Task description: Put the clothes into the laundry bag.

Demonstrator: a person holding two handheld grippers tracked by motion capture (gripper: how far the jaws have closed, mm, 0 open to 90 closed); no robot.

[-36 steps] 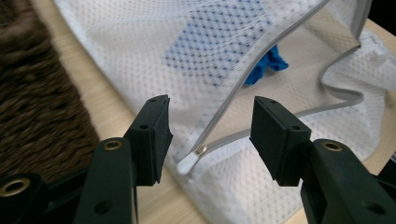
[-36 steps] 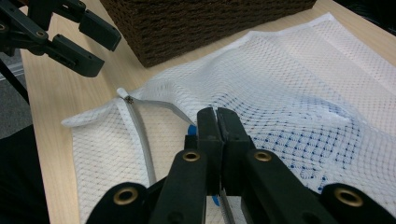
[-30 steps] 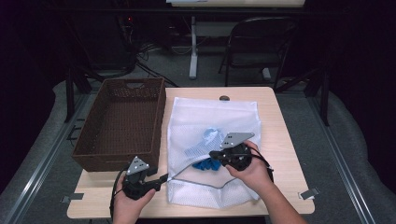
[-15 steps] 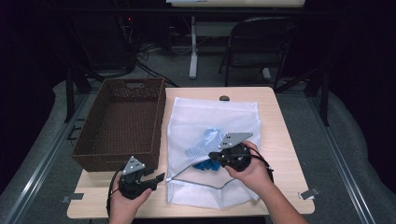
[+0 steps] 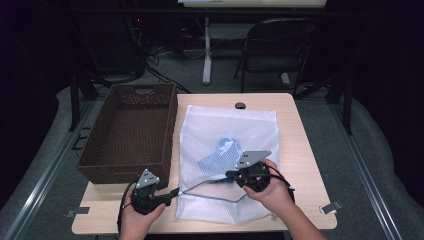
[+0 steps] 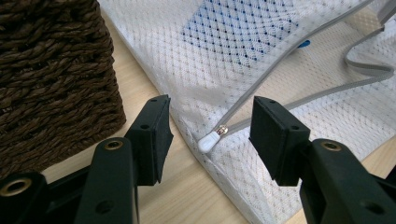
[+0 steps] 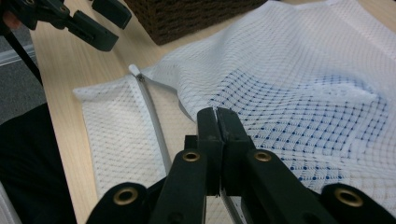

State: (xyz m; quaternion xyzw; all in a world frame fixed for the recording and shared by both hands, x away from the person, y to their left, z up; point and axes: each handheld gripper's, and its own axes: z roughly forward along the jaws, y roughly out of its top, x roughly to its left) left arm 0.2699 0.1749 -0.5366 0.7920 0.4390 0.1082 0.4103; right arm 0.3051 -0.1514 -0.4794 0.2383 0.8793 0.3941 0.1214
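Observation:
A white mesh laundry bag (image 5: 230,125) lies flat on the table with a blue garment (image 5: 220,152) inside it. Its grey zipper runs along the near part, and the white zipper pull (image 6: 208,140) sits at the bag's left corner. My left gripper (image 6: 210,123) is open, one jaw on either side of the pull without touching it. In the high view, the left gripper (image 5: 175,192) sits at the bag's front left corner. My right gripper (image 7: 217,116) is shut on the mesh beside the zipper, at the bag's middle (image 5: 230,175).
A dark brown wicker basket (image 5: 130,130) stands on the table's left half, close to the bag's left edge and just beyond the left gripper. A folding chair (image 5: 280,45) and cables are on the floor past the table's far edge.
The left gripper has drawn back slightly to the left at the bag's front corner. The right gripper has held its place on the mesh.

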